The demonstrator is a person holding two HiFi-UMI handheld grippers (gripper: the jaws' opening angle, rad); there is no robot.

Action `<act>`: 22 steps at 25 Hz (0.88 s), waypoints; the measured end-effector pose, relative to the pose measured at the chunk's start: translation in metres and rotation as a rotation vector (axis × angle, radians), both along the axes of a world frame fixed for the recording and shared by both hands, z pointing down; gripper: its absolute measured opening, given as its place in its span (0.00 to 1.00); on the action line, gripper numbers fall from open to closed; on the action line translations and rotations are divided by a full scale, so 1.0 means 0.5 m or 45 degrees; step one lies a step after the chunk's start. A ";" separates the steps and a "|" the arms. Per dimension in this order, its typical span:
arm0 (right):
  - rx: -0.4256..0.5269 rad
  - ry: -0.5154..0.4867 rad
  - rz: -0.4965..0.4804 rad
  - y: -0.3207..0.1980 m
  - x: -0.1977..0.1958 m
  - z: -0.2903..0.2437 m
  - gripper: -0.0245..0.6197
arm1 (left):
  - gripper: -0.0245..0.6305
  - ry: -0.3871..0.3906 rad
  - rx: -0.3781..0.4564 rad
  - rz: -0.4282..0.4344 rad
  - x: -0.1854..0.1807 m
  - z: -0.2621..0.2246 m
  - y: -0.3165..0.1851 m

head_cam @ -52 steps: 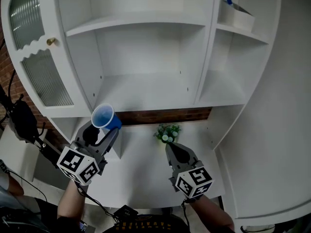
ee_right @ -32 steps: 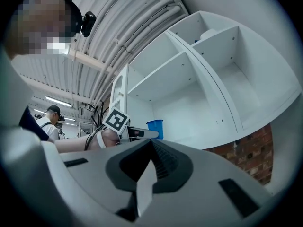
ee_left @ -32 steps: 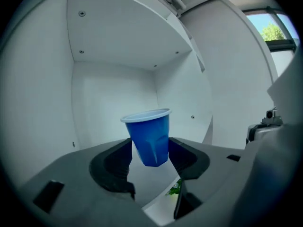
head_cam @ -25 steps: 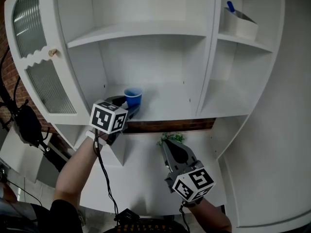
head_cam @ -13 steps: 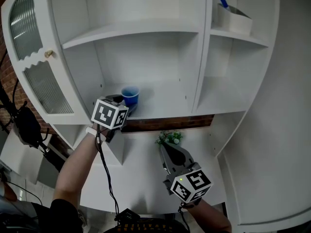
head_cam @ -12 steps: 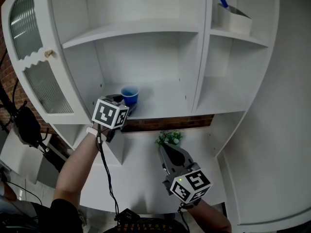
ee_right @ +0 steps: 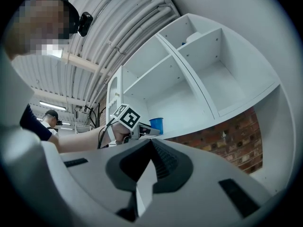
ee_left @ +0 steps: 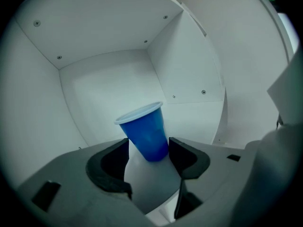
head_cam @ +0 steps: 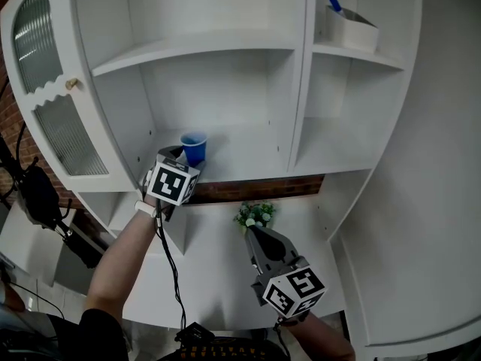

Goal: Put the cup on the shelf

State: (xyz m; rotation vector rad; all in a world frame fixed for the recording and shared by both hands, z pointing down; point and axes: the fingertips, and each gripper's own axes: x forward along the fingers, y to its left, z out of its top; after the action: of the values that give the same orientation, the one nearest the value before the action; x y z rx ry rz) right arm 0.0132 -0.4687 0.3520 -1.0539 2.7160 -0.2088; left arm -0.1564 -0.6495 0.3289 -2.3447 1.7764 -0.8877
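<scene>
L arm [head_cam: 128, 247] is stretching fwd and up, L gripper [head_cam: 179, 157] holding jaws apart. R gripper [head_cam: 252, 233] is hanging low, jaws pressing together, empty.

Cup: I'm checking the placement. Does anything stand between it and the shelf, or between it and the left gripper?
Nothing visible does. The cup appears to stand on the shelf, which is bare around it. Its base sits between the left gripper's jaws; whether they press it I cannot tell.
</scene>
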 end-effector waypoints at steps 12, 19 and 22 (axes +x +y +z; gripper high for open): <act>-0.051 -0.011 0.018 0.001 0.011 0.032 0.05 | 0.41 0.351 0.260 0.185 0.011 -0.047 0.233; -0.024 -0.003 -0.027 0.019 -0.034 0.021 0.05 | 0.41 0.478 0.454 0.296 0.048 -0.010 0.409; -0.008 0.019 -0.035 0.026 -0.045 0.021 0.05 | 0.32 0.362 0.629 0.216 0.013 -0.020 0.451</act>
State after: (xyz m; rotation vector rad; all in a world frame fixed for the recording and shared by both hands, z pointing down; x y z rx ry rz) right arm -0.0092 -0.4555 0.3624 -1.0248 2.7462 -0.2153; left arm -0.1497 -0.4239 0.3188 -2.3106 1.6091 -0.0742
